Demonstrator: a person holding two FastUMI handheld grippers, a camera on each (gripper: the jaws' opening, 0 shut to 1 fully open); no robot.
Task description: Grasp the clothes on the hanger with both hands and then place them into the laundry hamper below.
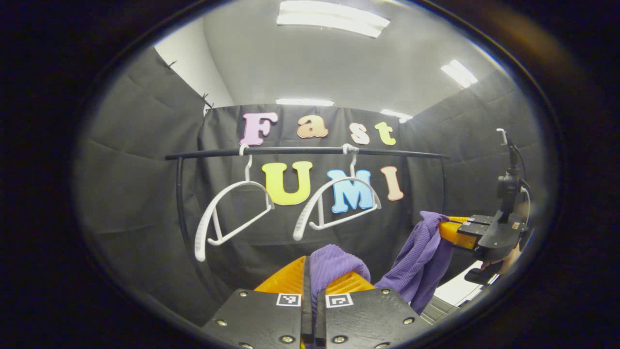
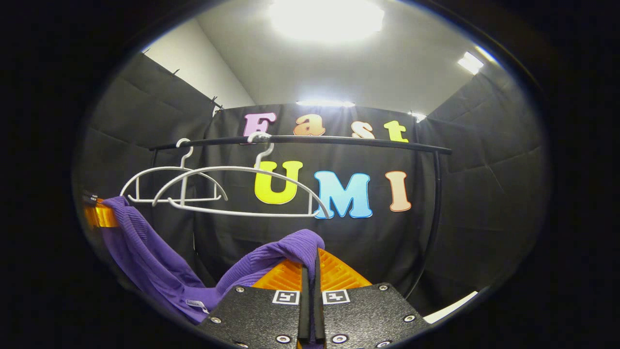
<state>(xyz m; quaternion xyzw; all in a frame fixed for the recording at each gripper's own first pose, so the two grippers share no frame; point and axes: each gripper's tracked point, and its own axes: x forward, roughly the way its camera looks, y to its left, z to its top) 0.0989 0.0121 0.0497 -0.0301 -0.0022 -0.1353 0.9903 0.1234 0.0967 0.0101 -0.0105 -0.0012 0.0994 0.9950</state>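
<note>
The purple garment, ribbed knit, sags below the black rail. I see my left gripper and right gripper each pinching a fold. Two white plastic hangers dangle bare; the left gripper view adds a hand.

My left gripper carries a black textured plate, silver screws and two small square coded tags. My right gripper looks identical, ridged fingers included.
</note>
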